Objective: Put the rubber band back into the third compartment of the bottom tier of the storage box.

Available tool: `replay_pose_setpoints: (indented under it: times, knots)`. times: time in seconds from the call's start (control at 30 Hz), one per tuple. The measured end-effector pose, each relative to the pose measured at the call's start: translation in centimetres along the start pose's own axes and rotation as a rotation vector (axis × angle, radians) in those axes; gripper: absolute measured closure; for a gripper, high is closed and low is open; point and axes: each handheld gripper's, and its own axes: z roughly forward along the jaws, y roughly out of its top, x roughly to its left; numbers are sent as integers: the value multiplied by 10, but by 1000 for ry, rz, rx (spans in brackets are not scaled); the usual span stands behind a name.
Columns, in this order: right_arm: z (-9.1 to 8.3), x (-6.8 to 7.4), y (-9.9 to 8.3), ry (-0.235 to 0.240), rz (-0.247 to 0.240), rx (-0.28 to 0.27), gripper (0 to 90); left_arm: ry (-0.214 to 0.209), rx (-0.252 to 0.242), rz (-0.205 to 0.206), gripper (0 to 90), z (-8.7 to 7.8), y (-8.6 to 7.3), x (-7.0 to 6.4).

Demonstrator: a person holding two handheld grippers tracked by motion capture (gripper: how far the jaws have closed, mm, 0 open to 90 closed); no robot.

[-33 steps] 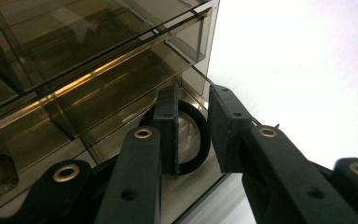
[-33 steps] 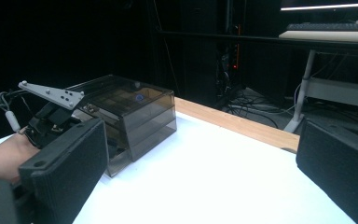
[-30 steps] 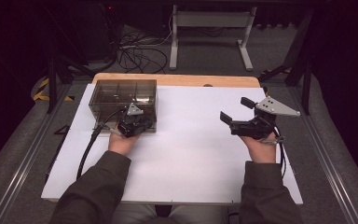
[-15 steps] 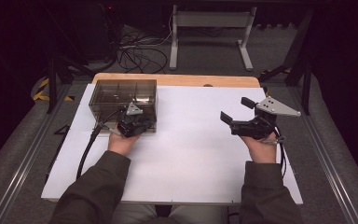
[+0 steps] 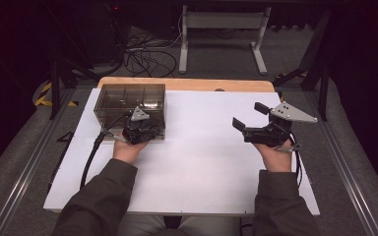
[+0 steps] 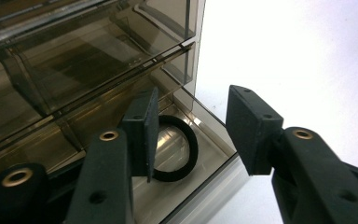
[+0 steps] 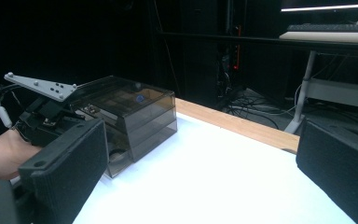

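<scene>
A smoky transparent drawer box (image 5: 128,98) stands at the far left of the white table top (image 5: 202,157). Its bottom drawer (image 6: 200,186) is pulled out a little and holds a black ring (image 6: 193,148). My left gripper (image 5: 140,130) is at the box's front right corner. In the left gripper view it (image 6: 191,105) is open, one jaw over the ring inside the drawer, the other outside above the white surface. My right gripper (image 5: 248,114) hovers open over the right side of the table, holding nothing, and points left toward the box (image 7: 140,112) and the left gripper (image 7: 51,116).
A wooden strip (image 5: 187,84) runs along the table's far edge. Beyond it stand a metal desk frame (image 5: 221,29) and floor cables (image 5: 142,59). The left gripper's black cable (image 5: 91,160) trails off the table's left side. Metal rails (image 5: 24,167) flank the table.
</scene>
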Motion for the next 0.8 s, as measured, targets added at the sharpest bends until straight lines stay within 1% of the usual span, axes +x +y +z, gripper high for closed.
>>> replay_pose_setpoints:
  times: [0.27,0.37,0.53,0.6,0.73,0.8]
  knots:
    - [0,0,0,0,1,1,27,-1,-22,2,491,-4,2,-1]
    - [0,0,0,1,-1,0,27,-6,-37,2,479,-7,3,-1]
    - [0,0,0,0,0,-1,27,1,-63,5,462,-12,6,-1]
    - [0,0,0,0,0,-1,27,-3,-75,2,455,-14,6,-2]
    - [0,0,0,-3,-2,0,27,3,-84,16,419,-17,7,-2]
    - [0,0,0,-3,-2,-1,27,1,-90,15,411,-18,8,-3]
